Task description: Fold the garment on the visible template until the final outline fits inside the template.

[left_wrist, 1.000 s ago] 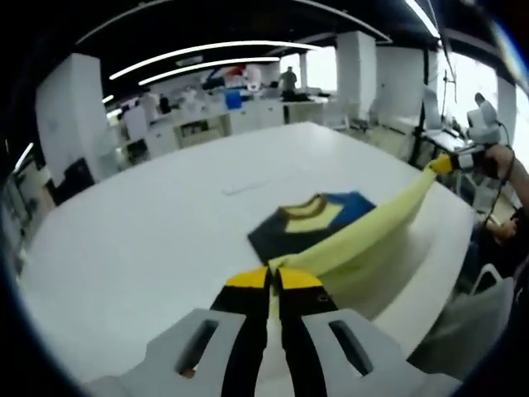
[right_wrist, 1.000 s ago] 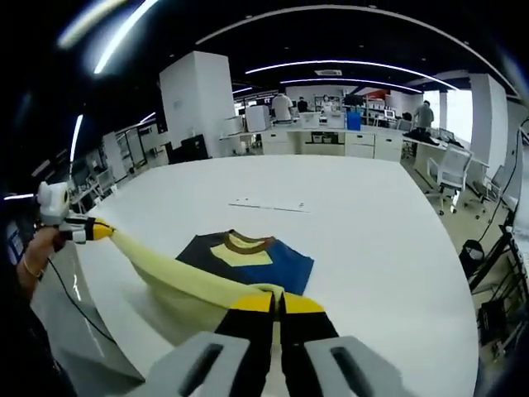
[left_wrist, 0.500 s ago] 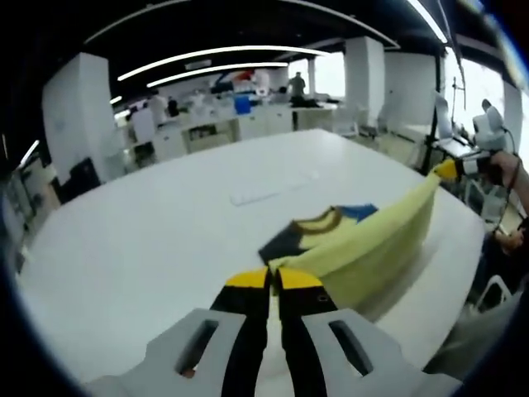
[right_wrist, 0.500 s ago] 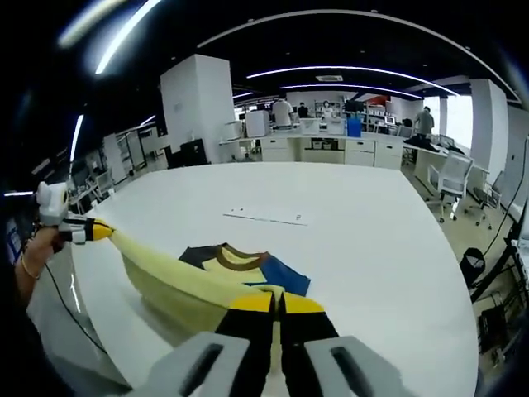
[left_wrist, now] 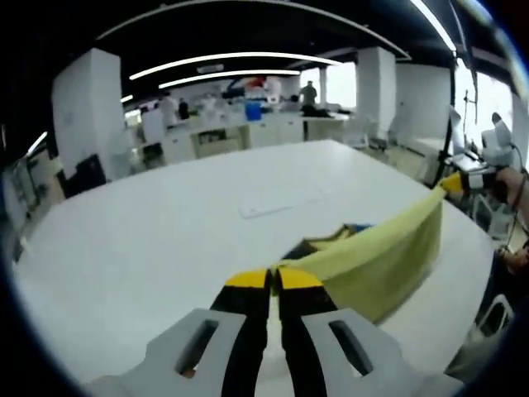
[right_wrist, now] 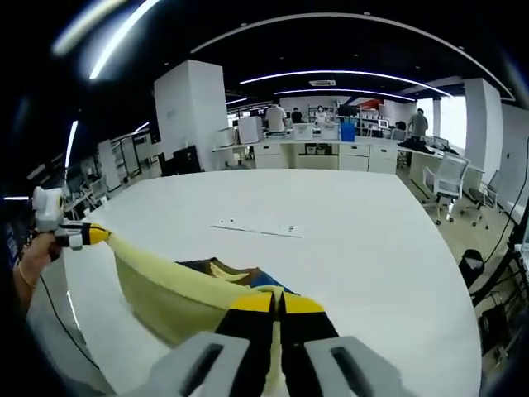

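Yellow garment (left_wrist: 376,260) stretched between both grippers

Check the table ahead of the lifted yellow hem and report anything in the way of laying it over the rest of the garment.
Nothing visible blocks it. Both grippers, left gripper and right gripper, hold the yellow hem stretched above the garment. Beyond it, the white table carries a thin flat strip, lying apart from the fold.

Open-plan lab or office; white workbenches (right_wrist: 331,153), swivel chair (right_wrist: 446,178), ceiling strip lights (right_wrist: 331,74), people at far desks.
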Action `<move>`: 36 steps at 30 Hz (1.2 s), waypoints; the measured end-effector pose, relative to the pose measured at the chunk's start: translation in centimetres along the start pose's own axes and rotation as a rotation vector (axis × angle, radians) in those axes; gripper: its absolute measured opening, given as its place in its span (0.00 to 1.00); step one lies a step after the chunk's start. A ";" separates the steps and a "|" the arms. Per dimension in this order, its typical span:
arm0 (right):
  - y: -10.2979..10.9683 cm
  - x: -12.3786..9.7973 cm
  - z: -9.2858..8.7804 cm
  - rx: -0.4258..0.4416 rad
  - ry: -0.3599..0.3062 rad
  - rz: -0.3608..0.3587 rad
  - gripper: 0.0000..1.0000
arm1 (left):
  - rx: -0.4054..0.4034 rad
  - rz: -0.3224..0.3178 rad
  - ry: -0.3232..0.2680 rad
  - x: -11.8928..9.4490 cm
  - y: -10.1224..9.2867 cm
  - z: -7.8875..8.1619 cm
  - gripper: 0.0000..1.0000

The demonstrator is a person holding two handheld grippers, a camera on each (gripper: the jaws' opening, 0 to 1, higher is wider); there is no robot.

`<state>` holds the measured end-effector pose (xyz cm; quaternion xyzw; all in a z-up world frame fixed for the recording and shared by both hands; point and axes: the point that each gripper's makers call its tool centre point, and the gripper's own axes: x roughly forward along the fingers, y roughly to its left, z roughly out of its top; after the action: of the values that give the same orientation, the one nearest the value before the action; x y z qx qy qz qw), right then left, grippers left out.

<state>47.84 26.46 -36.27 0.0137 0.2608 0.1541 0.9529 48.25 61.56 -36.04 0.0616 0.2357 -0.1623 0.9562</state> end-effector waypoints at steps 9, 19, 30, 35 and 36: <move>-0.2 1.6 1.9 -0.022 -0.031 0.000 0.00 | -0.011 0.023 -0.017 1.7 1.1 1.0 0.00; -1.0 4.4 2.5 -0.015 -0.038 -0.018 0.00 | -0.020 0.049 -0.027 4.5 2.1 1.6 0.00; -2.8 7.8 1.3 0.007 0.004 -0.073 0.00 | -0.010 0.066 -0.025 8.5 2.4 1.4 0.00; -3.4 9.5 0.1 0.015 0.038 -0.088 0.00 | -0.020 0.079 -0.007 10.2 2.6 0.4 0.00; -3.5 9.9 -0.1 0.020 0.040 -0.094 0.00 | -0.017 0.085 -0.003 10.6 2.7 0.1 0.00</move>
<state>56.89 26.07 -41.61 0.0079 0.2818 0.1066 0.9535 58.13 61.10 -40.82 0.0630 0.2329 -0.1196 0.9631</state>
